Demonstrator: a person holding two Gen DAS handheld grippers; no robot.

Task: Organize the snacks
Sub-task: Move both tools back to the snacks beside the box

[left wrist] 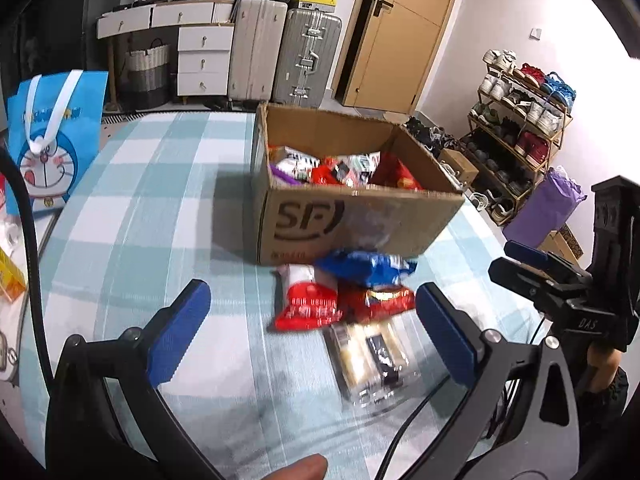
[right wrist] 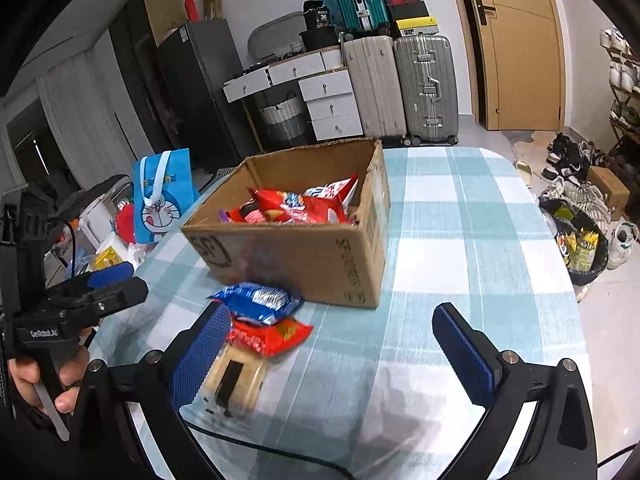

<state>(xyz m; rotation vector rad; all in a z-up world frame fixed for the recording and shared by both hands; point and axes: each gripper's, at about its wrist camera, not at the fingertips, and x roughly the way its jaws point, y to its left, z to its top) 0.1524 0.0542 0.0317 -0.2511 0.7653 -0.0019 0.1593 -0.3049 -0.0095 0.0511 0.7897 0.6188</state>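
open cardboard box (left wrist: 360, 216) half full of snack packs on checked tablecloth (left wrist: 160, 184), doraemon bag (left wrist: 52, 148) off to the left edge, suitcases (right wrist: 400, 84) and shoe rack (left wrist: 516, 128) behind. blue snack pack (left wrist: 366, 266), two red packs (left wrist: 308, 306) and clear cracker pack (left wrist: 370, 354) piled just in front of box. left gripper (left wrist: 312, 332) low over pile, fingers spread wide, empty; right gripper (right wrist: 332, 352) beside it, also wide apart, nothing held.

Snacks in and before a box on the table

The cardboard box (left wrist: 352, 216) stands mid-table (left wrist: 160, 208), toward the far edge, with snack packets (left wrist: 340, 168) inside. Just before its near wall lie four loose packets (left wrist: 348, 304) clustered together, partly overlapping. A gift bag (left wrist: 52, 140) stands beyond the table's left edge.
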